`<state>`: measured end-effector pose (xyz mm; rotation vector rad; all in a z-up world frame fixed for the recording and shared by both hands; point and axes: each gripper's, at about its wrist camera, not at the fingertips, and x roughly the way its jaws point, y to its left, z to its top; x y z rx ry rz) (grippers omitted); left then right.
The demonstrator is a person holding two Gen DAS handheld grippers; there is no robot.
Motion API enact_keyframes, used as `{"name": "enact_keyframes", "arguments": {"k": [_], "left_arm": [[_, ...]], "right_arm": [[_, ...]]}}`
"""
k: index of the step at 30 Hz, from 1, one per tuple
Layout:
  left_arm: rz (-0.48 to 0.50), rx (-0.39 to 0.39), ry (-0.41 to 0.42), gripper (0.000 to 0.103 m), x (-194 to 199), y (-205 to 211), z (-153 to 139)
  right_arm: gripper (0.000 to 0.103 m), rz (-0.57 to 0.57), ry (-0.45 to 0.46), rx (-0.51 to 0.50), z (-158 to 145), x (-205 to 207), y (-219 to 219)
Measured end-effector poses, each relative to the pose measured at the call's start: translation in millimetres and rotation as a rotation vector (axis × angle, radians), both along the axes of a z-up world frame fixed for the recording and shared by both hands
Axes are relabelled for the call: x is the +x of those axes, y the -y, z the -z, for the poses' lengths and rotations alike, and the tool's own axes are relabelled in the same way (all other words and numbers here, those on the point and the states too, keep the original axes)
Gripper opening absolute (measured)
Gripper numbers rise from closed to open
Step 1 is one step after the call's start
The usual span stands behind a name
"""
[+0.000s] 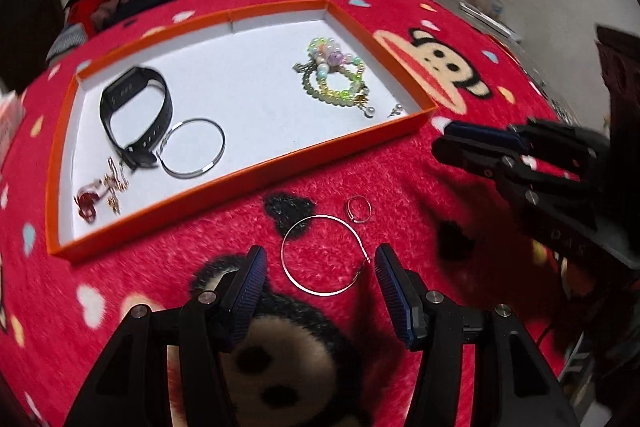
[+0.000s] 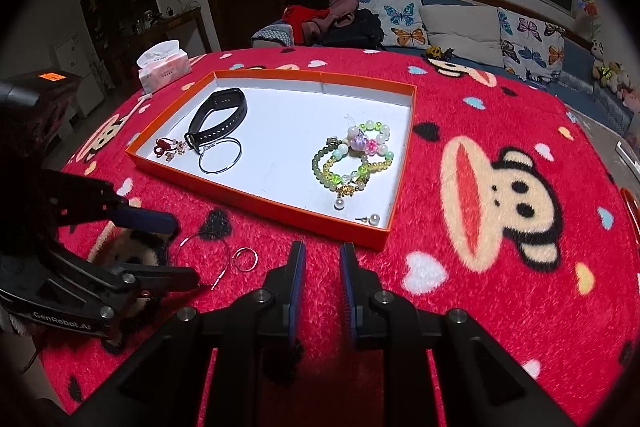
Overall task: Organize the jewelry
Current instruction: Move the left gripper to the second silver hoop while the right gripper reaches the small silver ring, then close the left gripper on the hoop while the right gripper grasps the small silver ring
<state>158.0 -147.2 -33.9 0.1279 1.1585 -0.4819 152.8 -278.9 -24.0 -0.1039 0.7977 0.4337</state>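
Red plush cloth point(image 2: 500, 131) with monkey faces covers the whole work surface, with a sofa and butterfly cushions behind it and a tissue box point(image 2: 163, 65) near the far left edge. Bare cloth lies to the right of the orange tray point(image 2: 256, 201) and in front of its near wall, where both tools work. Inside the tray, from left to right, lie a red charm cluster point(image 2: 168, 149), a black watch band point(image 2: 218, 117), a thin dark bangle point(image 2: 221, 157) touching the band's buckle end, a heap of bead bracelets point(image 2: 352, 157) and a pearl earring point(image 2: 373, 219) in the near right corner. On the cloth just outside the near wall lie a silver wire hoop point(image 1: 323, 255) and a small ring point(image 1: 359, 209), just beside each other. Left gripper point(image 1: 320, 261) stands spread wide, its fingers flanking the hoop on either side; whether either pad touches the wire cannot be told. Right gripper point(image 2: 322, 259) is held over bare cloth to the right of the ring, jaws parted by a narrow gap and holding nothing, close to the tray's near right corner.
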Motion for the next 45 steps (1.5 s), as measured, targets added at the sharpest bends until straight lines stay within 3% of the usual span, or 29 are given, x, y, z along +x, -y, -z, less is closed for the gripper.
{"name": "enact_keyframes", "arguments": {"k": [7,10,23,32,45], "left_arm": [[-0.094,0.019,-0.015,0.061,10,10,7],[-0.099,0.039,-0.005,0.070,10,19,9],[-0.079,0.143,0.093,0.069,1,36,17],[-0.069,0.173,0.128,0.053,-2,34,16],[-0.079,0.167,0.154,0.052,-7,2,2]], "right_arm": [[0.020,0.000,-0.006,0.027,4,1,5],[0.020,-0.004,-0.009,0.035,5,1,6],[0.020,-0.009,-0.026,0.046,11,1,6],[0.020,-0.027,-0.033,0.037,12,-2,0],[0.020,-0.115,-0.046,0.022,14,-9,-21]]}}
